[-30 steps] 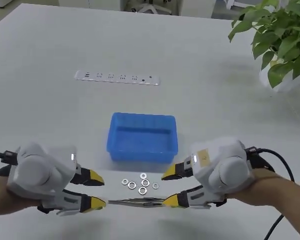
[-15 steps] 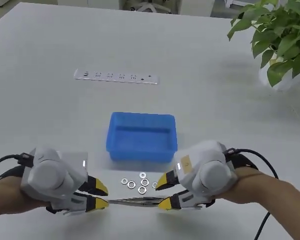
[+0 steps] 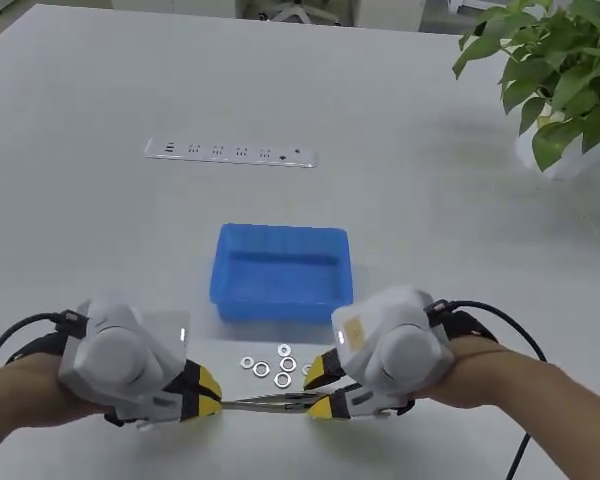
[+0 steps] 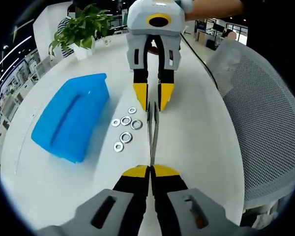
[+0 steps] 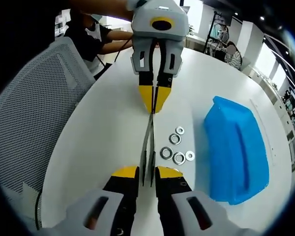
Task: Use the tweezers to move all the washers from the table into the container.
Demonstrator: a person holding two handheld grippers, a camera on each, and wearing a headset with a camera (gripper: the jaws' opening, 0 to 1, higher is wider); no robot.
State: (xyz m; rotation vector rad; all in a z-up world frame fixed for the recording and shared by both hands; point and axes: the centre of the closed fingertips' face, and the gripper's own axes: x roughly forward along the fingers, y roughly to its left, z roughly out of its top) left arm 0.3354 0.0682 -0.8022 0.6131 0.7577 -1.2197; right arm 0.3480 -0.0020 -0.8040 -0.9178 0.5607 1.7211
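Observation:
Steel tweezers [image 3: 265, 403] lie on the white table between my two grippers. My left gripper [image 3: 212, 395] is shut on their joined end [image 4: 151, 160]. My right gripper [image 3: 318, 388] faces it, its jaws a narrow gap apart on either side of the tweezers' spread arms [image 5: 147, 147]; I see no firm contact. Several washers [image 3: 272, 368] lie in a small cluster just beyond the tweezers, also seen in the left gripper view [image 4: 124, 129]. Behind them stands the blue container [image 3: 283, 250], with nothing visible inside.
A white power strip [image 3: 230, 153] lies further back on the table. A potted plant [image 3: 560, 70] stands at the far right. A grey mesh chair [image 4: 265, 123] sits just off the table's near edge.
Both grippers have moved inward along the tweezers. The left gripper's jaws have shut on the tweezers' end, and the right gripper's jaws have narrowed from wide open.

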